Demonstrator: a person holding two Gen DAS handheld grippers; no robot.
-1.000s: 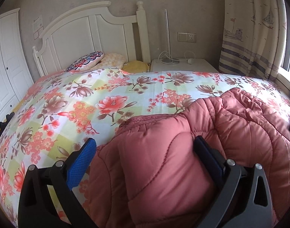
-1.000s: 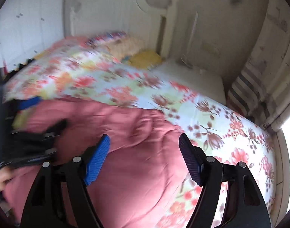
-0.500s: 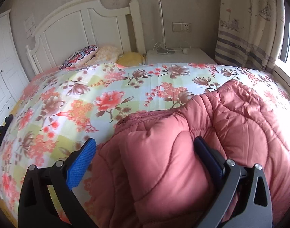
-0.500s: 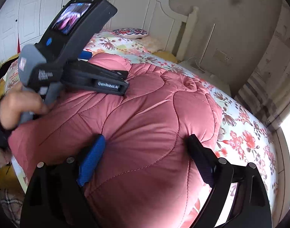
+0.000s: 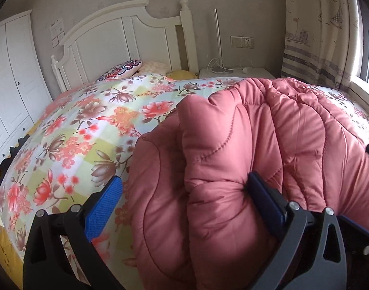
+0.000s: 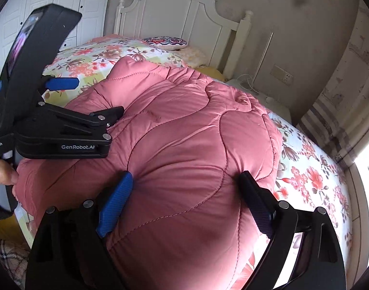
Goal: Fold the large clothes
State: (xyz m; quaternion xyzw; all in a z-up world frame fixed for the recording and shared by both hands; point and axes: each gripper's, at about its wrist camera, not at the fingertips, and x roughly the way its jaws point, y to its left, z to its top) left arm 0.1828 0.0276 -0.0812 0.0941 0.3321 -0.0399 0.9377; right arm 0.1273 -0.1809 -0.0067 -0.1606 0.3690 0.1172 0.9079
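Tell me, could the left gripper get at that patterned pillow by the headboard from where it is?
Probably not as things stand. The left gripper sits wide open at the near edge of the bed, with the puffy pink coat bulging between its fingers, and the patterned pillow lies far off at the headboard.

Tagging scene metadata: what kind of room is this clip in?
A home bedroom, most likely: a bed with a white headboard and floral bedspread, pillows at its head, and a white wardrobe alongside.
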